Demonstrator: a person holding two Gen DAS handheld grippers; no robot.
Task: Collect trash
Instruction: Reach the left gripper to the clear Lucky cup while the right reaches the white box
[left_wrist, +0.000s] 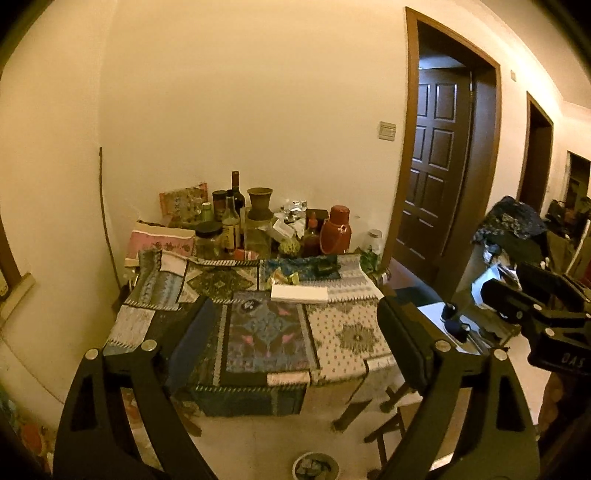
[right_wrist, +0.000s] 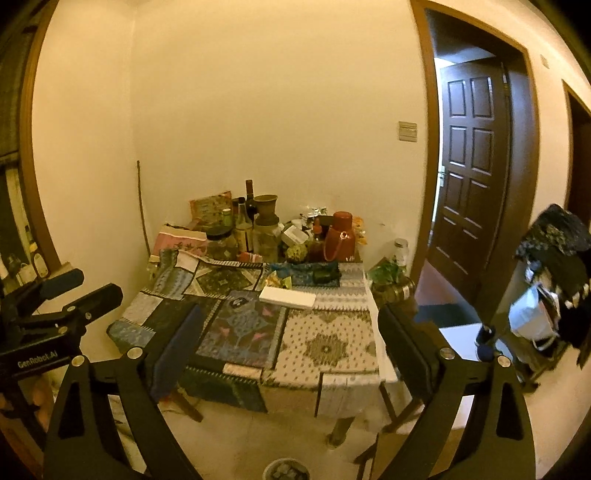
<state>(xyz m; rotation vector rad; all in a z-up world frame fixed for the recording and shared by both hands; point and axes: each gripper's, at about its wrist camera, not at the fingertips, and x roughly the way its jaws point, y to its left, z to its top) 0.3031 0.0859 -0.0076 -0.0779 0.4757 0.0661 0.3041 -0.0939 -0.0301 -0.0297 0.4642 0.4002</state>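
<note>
Crumpled yellow-green wrappers (left_wrist: 282, 277) (right_wrist: 279, 280) lie mid-table on the patchwork cloth (left_wrist: 347, 339) (right_wrist: 325, 347), beside a flat white box (left_wrist: 299, 293) (right_wrist: 288, 297). Crumpled foil (left_wrist: 293, 208) (right_wrist: 312, 212) sits at the back among the bottles. On the floor in front of the table stands a small round bin (left_wrist: 316, 467) (right_wrist: 286, 470) with scraps in it. My left gripper (left_wrist: 295, 328) (right_wrist: 83, 288) is open and empty, held back from the table's near edge. My right gripper (right_wrist: 291, 336) (left_wrist: 495, 288) is open beside it, also empty.
Bottles, jars, a brown vase and a red flask (left_wrist: 335, 230) (right_wrist: 340, 238) crowd the table's back edge against the wall. A wooden stool (left_wrist: 388, 424) stands under the table's right side. A rack piled with clothes and bags (left_wrist: 509, 229) (right_wrist: 554, 266) stands right of an open door (left_wrist: 436, 162).
</note>
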